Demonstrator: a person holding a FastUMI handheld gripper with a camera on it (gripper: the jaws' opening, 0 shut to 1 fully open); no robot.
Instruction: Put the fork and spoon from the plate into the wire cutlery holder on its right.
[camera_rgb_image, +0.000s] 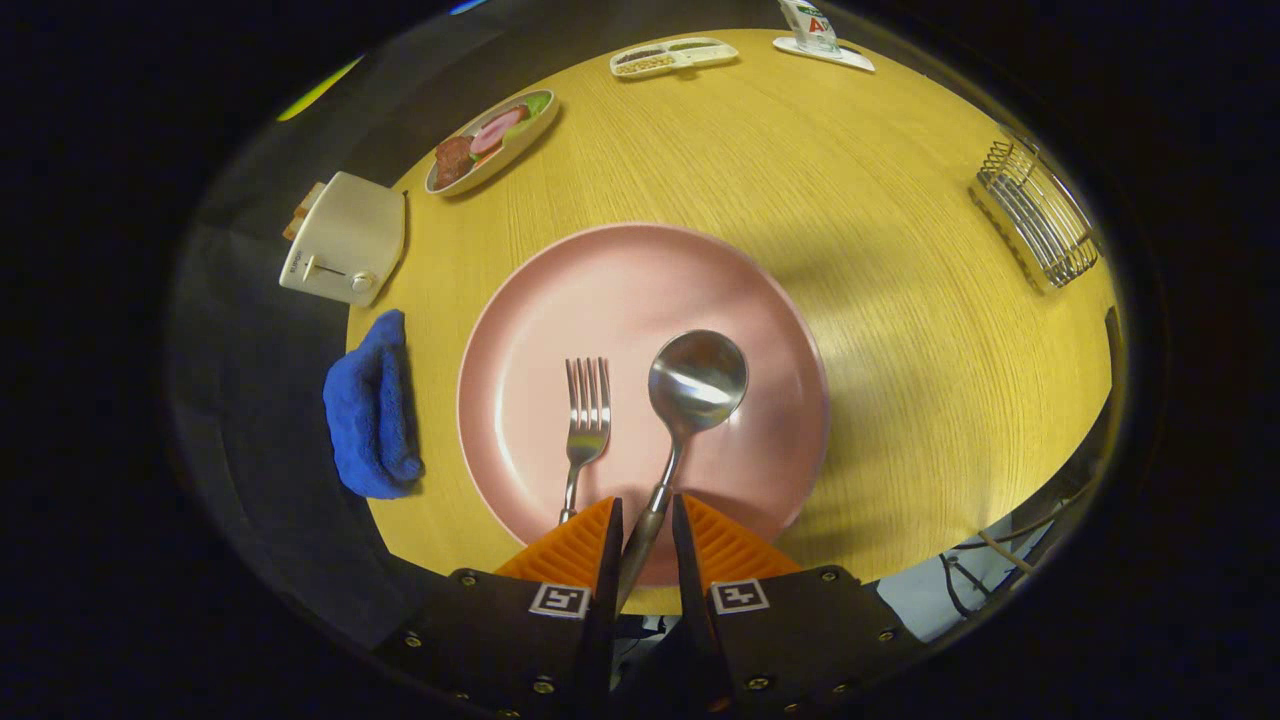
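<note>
A pink plate (640, 290) sits on the round wooden table, just ahead of my fingers. A metal fork (587, 425) lies on it, left of a metal spoon (695, 385) with a round bowl. My gripper (647, 525) is over the plate's near rim, its fingers drawn close together around the spoon's handle. The handle runs by the left finger (585, 545), and a thin gap shows on the side of the right finger (715, 545). The spoon seems to rest on the plate. The wire cutlery holder (1040, 215) stands far off to the right, near the table's edge.
A blue cloth (370, 405) lies left of the plate, with a white toaster (343, 240) beyond it. An oval dish of food (492, 140), a divided tray (672, 56) and a packet on a white saucer (822, 40) line the far edge. Bare wood separates plate and holder.
</note>
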